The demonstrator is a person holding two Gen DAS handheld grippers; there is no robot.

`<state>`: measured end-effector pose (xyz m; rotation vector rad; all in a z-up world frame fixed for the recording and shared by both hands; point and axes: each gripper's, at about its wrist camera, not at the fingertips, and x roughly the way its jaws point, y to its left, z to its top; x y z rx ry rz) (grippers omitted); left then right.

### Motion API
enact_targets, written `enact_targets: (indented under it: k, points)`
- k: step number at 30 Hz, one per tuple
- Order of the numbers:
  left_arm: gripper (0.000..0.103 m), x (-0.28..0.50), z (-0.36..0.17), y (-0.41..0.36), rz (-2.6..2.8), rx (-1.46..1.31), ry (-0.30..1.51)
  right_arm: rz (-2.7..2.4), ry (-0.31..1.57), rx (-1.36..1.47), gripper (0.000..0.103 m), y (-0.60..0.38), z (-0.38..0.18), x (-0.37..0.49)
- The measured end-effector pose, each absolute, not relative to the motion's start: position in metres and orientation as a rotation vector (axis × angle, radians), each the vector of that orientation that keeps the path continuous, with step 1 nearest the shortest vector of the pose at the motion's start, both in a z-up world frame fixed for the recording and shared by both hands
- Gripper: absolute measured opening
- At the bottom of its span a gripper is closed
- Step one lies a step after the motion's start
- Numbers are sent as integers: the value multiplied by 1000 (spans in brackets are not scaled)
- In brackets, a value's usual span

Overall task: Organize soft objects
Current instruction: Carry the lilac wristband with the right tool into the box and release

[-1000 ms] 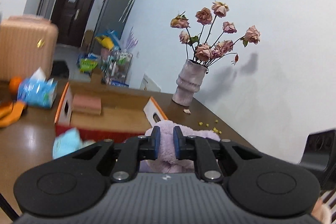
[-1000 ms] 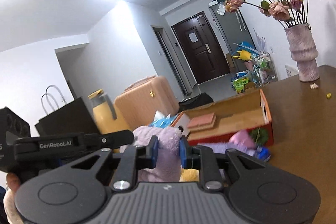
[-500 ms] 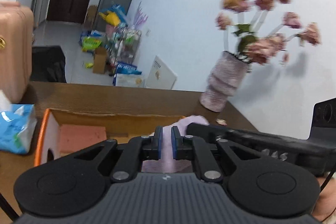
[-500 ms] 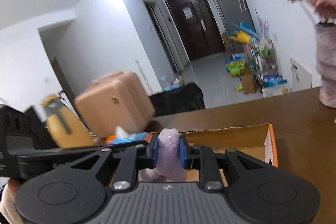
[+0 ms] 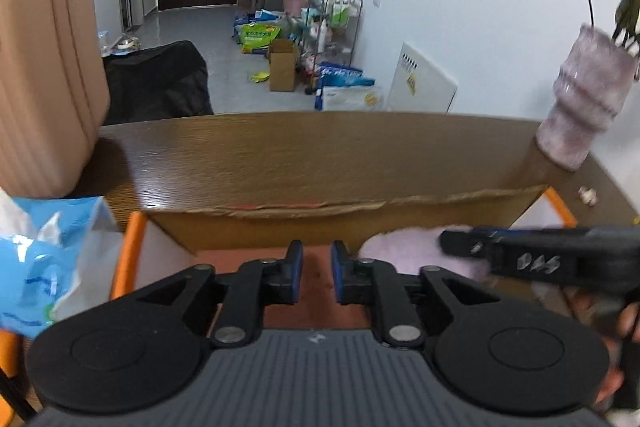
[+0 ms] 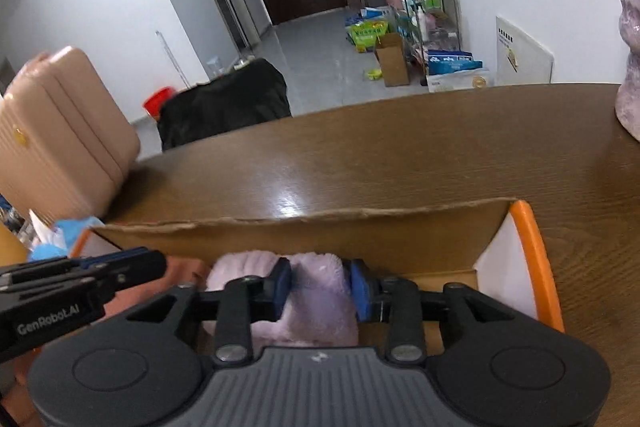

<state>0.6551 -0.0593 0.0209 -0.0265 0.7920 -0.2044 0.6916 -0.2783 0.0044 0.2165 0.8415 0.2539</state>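
A lilac plush toy point(image 6: 316, 307) lies inside a cardboard box with orange edges point(image 6: 532, 251), next to a salmon-coloured pad point(image 5: 316, 303). My right gripper point(image 6: 320, 285) hangs over the box with its jaws opening. The plush sits between the blue pads, and a thin gap shows at the right pad. My left gripper point(image 5: 316, 275) is also above the box, jaws opening, with nothing between them and only the salmon pad beneath. In the left wrist view the plush point(image 5: 404, 251) shows to the right, partly hidden behind the right gripper's fingers point(image 5: 480, 247).
The box stands on a brown wooden table point(image 5: 320, 155). A blue tissue pack point(image 5: 44, 259) lies left of the box, a pink suitcase point(image 5: 44, 67) stands behind it, and a lilac vase point(image 5: 584, 115) at the far right. A hand point(image 5: 624, 319) holds the right gripper.
Both grippers swung over the box and tipped down, carrying the plush into it. The left jaws let go of the plush; the right jaws have parted around it.
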Motion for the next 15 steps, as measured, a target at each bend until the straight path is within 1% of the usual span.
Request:
enact_targets:
  k: [1, 2, 4, 5, 6, 7, 9, 11, 13, 14, 15]
  points:
    - [41, 652, 24, -58, -202, -15, 790, 251, 836, 211, 43, -278, 8, 689]
    - [46, 648, 28, -55, -197, -5, 782, 248, 828, 204, 47, -278, 17, 684]
    - [54, 633, 46, -52, -177, 20, 752, 251, 801, 178, 47, -281, 36, 672]
    - [58, 624, 56, -50, -172, 28, 744, 248, 784, 155, 49, -280, 47, 661]
    - [68, 614, 71, -46, -165, 29, 734, 244, 766, 128, 51, -282, 61, 649]
    - [77, 605, 82, -41, -157, 24, 722, 239, 746, 109, 54, -286, 76, 638]
    - [83, 580, 109, -30, -143, 17, 678, 227, 704, 78, 62, -292, 107, 610]
    - [89, 551, 135, -17, -119, 22, 637, 213, 655, 54, 76, -301, 136, 578]
    - [98, 519, 156, -6, -101, 26, 600, 202, 614, 33, 83, -310, 161, 545]
    - [99, 507, 165, -3, -97, 29, 586, 197, 595, 28, 86, -315, 171, 528]
    - [100, 493, 172, 0, -96, 31, 575, 190, 582, 26, 86, -321, 180, 511]
